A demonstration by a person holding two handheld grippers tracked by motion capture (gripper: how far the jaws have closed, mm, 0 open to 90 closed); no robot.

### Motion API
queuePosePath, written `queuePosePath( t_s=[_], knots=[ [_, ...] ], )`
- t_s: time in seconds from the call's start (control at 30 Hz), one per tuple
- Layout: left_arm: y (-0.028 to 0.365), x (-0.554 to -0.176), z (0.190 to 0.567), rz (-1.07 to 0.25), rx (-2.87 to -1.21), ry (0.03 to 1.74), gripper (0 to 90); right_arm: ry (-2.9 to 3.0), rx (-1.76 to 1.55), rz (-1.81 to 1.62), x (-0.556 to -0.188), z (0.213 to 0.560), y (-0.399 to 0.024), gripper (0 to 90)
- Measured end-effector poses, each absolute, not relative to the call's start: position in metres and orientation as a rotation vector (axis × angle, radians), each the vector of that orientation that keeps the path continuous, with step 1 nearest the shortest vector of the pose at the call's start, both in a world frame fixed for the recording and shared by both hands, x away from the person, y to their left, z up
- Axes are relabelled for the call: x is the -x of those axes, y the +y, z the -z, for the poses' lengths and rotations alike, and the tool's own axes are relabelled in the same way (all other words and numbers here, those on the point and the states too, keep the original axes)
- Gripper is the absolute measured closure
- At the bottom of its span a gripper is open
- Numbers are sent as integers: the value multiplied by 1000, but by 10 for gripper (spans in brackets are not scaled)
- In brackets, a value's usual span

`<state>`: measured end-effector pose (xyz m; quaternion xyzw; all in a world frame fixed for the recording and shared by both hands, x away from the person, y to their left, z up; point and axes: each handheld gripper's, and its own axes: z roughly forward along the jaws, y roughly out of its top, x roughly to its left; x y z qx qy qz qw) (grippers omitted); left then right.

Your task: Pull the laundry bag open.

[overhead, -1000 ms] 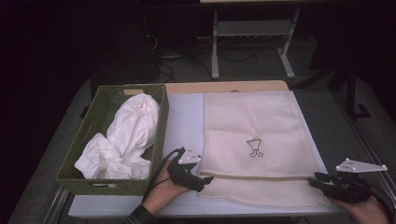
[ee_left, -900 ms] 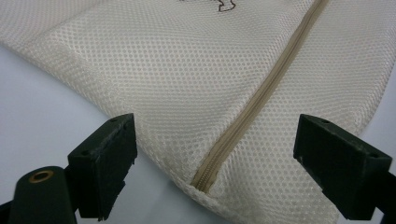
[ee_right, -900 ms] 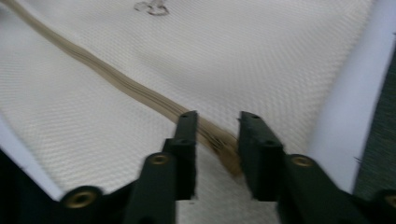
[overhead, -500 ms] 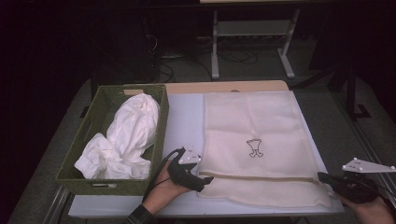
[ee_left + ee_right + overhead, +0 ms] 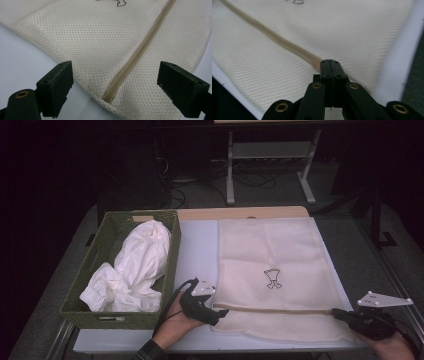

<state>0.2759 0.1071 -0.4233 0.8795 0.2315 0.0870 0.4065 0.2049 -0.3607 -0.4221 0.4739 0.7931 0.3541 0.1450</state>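
Two tools at a cream mesh bag (image 5: 272, 275) flat on the counter (image 5: 197, 252), left tool (image 5: 215, 312) spread wide around its zipper (image 5: 140, 52) end, right tool (image 5: 336, 312) clenched at the zipper's far end, green basket (image 5: 90, 270) of white cloth (image 5: 135, 265) alongside.

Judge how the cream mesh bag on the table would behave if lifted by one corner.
The mesh bag would probably go floppy and drape, since it lies flat and thin. Its open weave suggests it is light. The zipper line may stay slightly stiffer.
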Motion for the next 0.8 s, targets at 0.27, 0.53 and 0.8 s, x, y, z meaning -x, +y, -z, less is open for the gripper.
queuePosePath(
  t_s=[0.27, 0.53, 0.8],
  knots=[
    [106, -276, 424, -217, -2225, 579, 129, 2255, -1438, -944, -209, 434, -384, 645],
    [105, -276, 425, -213, -2228, 579, 130, 2296, -1449, -965, -213, 443, -383, 551],
    [105, -276, 425, -212, -2227, 579, 129, 2308, -1392, -965, -212, 444, -380, 826]
  ],
)
